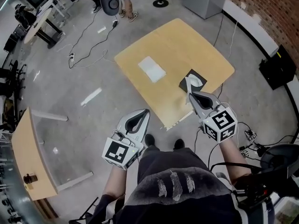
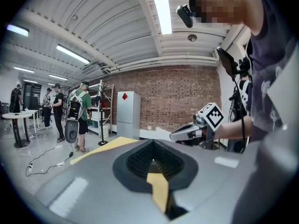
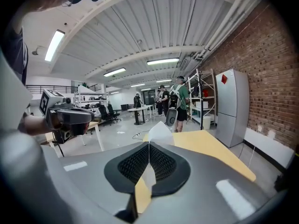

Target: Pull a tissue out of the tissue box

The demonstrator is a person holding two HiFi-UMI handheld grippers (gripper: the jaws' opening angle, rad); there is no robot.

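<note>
Right gripper (image 1: 191,95) jaws pinched shut on tissue (image 3: 160,133) rising from black tissue box (image 1: 200,76) near table (image 1: 187,45) edge; left gripper (image 1: 145,112) closed, empty, off-table: advise slow, straight upward draw, else unheld box may lift.

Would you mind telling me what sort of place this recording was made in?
Probably an open lab or workshop in an industrial building: a brick wall, a bare concrete floor with loose cables, and metal shelving beside the wall.
</note>
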